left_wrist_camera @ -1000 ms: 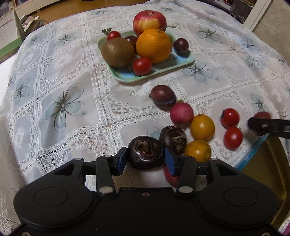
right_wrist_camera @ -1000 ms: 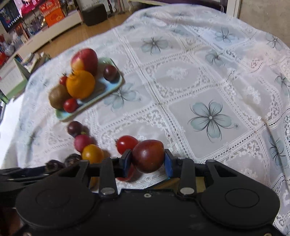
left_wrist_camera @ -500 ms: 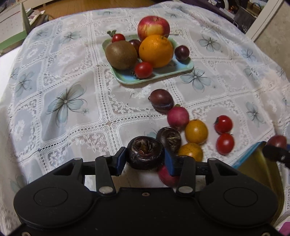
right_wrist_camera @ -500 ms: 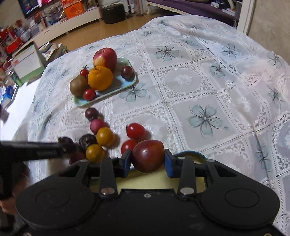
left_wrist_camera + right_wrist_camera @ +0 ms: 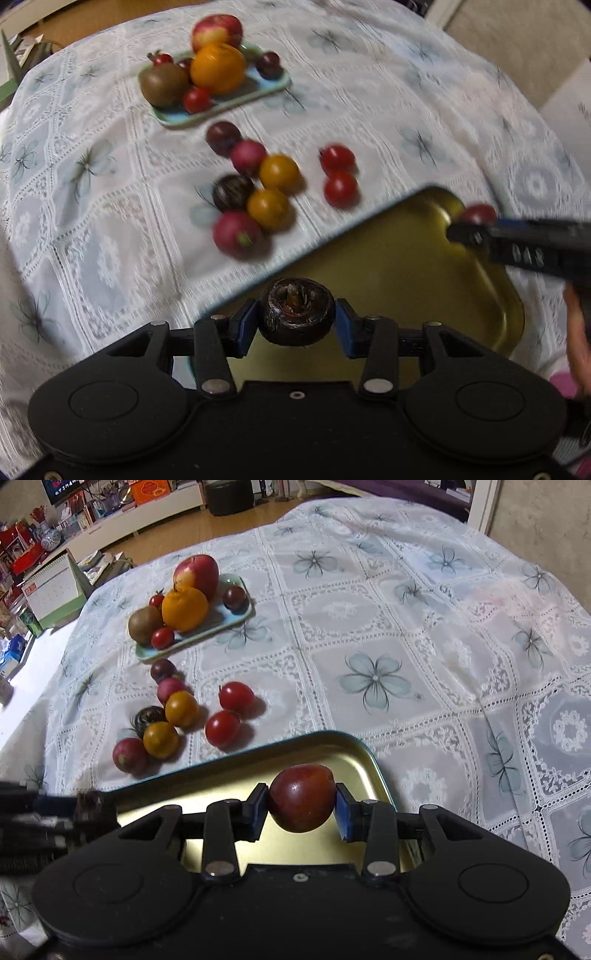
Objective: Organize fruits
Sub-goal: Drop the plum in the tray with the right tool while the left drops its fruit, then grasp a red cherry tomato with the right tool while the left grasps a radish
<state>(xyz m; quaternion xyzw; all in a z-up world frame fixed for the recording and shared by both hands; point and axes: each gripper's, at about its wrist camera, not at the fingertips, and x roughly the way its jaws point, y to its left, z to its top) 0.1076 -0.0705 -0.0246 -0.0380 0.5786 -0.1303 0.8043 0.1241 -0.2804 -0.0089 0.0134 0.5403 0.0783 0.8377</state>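
With the left gripper (image 5: 295,326) clamped on a dark water chestnut (image 5: 296,316) and the right gripper (image 5: 300,808) on a reddish plum (image 5: 301,797), both above the gold tray (image 5: 364,751), release from height could roll either out.

Both wrist views high, sharing gold tray (image 5: 424,266)

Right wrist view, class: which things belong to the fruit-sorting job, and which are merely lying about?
Part of the job:
- dark red plum, clamped in the right gripper
- dark brown water chestnut, clamped in the left gripper
- gold metal tray
- loose red tomatoes
- pale green plate of fruit

Lying about:
- white desk calendar
- black round stool
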